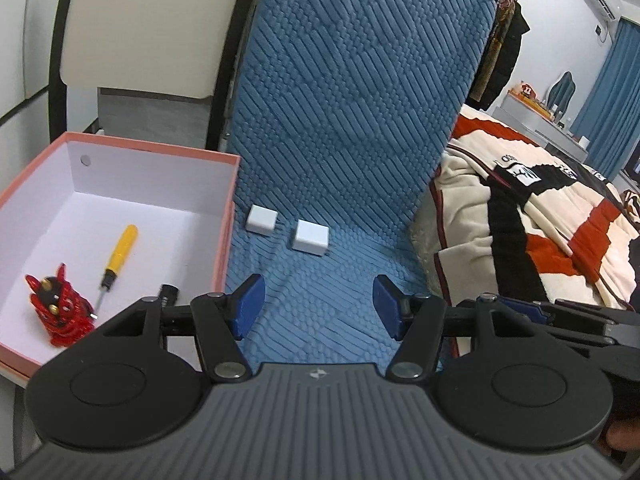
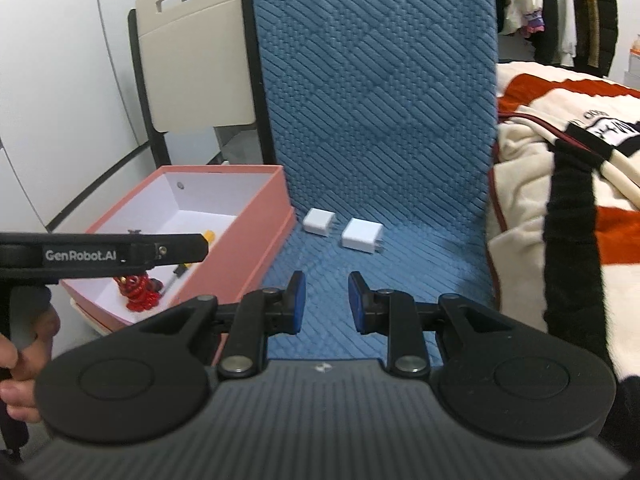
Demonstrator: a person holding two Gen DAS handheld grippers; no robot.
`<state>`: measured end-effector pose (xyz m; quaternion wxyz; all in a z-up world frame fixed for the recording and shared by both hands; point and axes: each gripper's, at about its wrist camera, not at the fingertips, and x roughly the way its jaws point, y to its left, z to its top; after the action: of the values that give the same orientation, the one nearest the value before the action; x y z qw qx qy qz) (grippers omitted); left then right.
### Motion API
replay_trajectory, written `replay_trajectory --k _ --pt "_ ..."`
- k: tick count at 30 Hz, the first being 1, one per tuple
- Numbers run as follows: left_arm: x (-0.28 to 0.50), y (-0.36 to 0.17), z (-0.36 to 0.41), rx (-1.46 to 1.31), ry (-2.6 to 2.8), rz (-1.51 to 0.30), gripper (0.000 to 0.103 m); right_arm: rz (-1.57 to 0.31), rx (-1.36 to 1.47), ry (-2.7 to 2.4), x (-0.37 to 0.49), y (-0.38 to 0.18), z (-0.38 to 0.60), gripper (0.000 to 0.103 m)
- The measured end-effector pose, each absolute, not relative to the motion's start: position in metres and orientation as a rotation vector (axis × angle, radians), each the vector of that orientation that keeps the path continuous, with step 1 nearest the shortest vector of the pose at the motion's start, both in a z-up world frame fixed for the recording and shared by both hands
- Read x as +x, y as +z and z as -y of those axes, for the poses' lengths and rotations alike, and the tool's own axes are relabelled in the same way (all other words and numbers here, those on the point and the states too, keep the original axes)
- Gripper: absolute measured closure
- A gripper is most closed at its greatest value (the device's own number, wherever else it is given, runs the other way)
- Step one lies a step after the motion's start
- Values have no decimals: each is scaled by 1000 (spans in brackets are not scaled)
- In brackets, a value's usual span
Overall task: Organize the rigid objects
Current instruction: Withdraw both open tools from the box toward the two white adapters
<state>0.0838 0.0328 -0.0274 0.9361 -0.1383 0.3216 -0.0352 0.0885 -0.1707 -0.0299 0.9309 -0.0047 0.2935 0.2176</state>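
The left gripper (image 1: 318,306) has its jaws wide and empty; the right gripper (image 2: 327,303) has its jaws narrow, gripping nothing. Ahead of both, two white cubes (image 1: 262,219) (image 1: 311,237) lie apart on the blue cushion (image 1: 340,312). The pink box (image 1: 226,220) beside them holds a yellow screwdriver (image 1: 116,254), a red figure (image 1: 58,306) and a half-hidden black item (image 1: 168,294).

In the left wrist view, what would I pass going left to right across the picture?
Red toy → yellow screwdriver → pink box wall → first white block → second white block → striped blanket.
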Motion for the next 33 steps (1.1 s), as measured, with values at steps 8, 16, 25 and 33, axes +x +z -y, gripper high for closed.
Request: replay_trajectory --k 8,16,25,33 --pt "84 -44 -12 -272 -87 -681 38 -641 20 419 85 -48 190 75" --pt "74 -68 4 -248 -102 -685 38 -638 -16 415 76 -73 198 75" --pt "109 -95 13 -175 -100 -673 38 -643 -16 403 87 -85 200 75" --pt "166 -105 18 -110 -114 -683 38 -661 12 390 115 -92 193 75"
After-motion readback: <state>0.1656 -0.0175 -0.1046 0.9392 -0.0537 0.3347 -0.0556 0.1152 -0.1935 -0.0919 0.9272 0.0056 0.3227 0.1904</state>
